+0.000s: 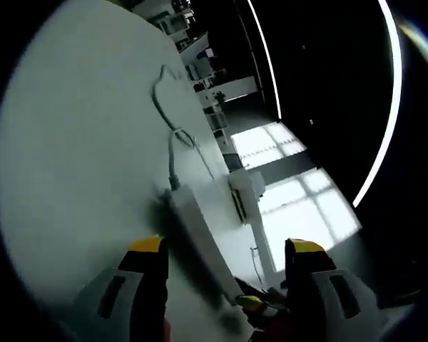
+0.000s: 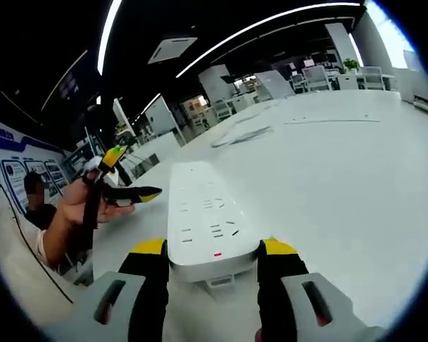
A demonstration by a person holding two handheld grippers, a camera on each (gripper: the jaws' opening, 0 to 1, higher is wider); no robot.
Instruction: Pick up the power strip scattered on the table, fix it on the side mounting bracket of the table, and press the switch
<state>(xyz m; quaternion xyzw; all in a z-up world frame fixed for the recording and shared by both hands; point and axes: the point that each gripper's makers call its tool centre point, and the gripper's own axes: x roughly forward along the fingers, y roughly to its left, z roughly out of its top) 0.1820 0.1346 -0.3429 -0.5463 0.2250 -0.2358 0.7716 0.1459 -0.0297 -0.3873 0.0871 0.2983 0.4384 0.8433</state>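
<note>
The right gripper (image 2: 210, 256) is clenched on the near end of the white power strip (image 2: 203, 214): its two yellow-tipped jaws press the strip from both sides, just by the end that has a small red mark on top. From the jaws the strip runs forward, with its rows of socket holes facing up, over the white table (image 2: 357, 185). To the left of this gripper a person's hand (image 2: 82, 203) holds the left gripper (image 2: 125, 174), whose yellow-tipped jaws stand apart with nothing between them.

In the left gripper view the left gripper (image 1: 228, 260) is released; its jaws are spread wide. The power strip (image 1: 200, 242) lies between them and runs away from them on the table (image 1: 78, 157), without touching either jaw as far as I can see. From its far end a thin cable (image 1: 172, 153) goes forward in curves. Beyond the table edge, to the right, there are bright windows (image 1: 299, 199).
</note>
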